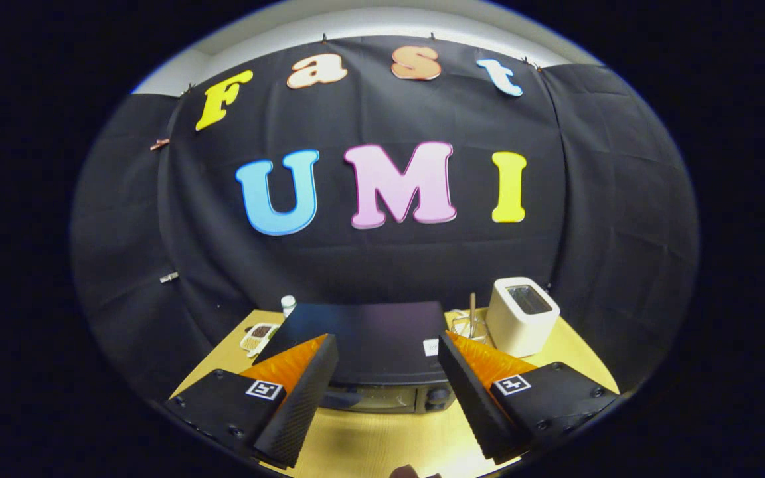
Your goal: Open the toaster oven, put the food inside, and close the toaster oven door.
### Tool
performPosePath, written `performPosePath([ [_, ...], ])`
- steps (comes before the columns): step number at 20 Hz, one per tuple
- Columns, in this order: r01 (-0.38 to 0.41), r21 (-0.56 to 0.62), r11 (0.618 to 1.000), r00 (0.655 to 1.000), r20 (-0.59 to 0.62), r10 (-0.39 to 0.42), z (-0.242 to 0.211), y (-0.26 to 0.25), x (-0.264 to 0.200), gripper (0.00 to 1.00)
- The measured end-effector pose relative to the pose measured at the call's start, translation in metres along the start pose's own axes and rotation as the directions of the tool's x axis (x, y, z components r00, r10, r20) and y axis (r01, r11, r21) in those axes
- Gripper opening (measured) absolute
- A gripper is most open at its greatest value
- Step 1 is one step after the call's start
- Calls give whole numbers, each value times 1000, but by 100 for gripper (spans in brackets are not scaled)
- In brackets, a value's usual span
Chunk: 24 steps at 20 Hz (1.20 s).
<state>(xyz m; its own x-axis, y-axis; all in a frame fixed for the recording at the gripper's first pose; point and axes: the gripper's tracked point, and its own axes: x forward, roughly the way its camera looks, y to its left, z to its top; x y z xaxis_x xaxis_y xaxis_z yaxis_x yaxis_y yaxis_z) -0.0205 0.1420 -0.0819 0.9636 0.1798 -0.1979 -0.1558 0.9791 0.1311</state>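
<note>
gripper view: fingers (pixel 382 398) spread wide, holding nothing, above the oven (pixel 362 345) on the counter (pixel 382 445). its door (pixel 376 398) looks shut, though half hidden. any approach to the door should come low and square.

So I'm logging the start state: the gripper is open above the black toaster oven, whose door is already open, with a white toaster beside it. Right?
Not quite. In the gripper view the toaster oven has its door shut, not open. The rest stands: the gripper is open above it, holding nothing, and the white toaster stands beside it.
</note>
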Motion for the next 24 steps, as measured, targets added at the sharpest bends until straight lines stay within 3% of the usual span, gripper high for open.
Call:
performPosePath([
  [6, 9, -12, 1000, 989, 148, -7, 84, -56, -22, 99],
  [15, 120, -37, 992, 933, 345, -100, 175, -175, -54, 98],
  [24, 94, 42, 995, 941, 323, -102, 181, -226, -75, 98],
])
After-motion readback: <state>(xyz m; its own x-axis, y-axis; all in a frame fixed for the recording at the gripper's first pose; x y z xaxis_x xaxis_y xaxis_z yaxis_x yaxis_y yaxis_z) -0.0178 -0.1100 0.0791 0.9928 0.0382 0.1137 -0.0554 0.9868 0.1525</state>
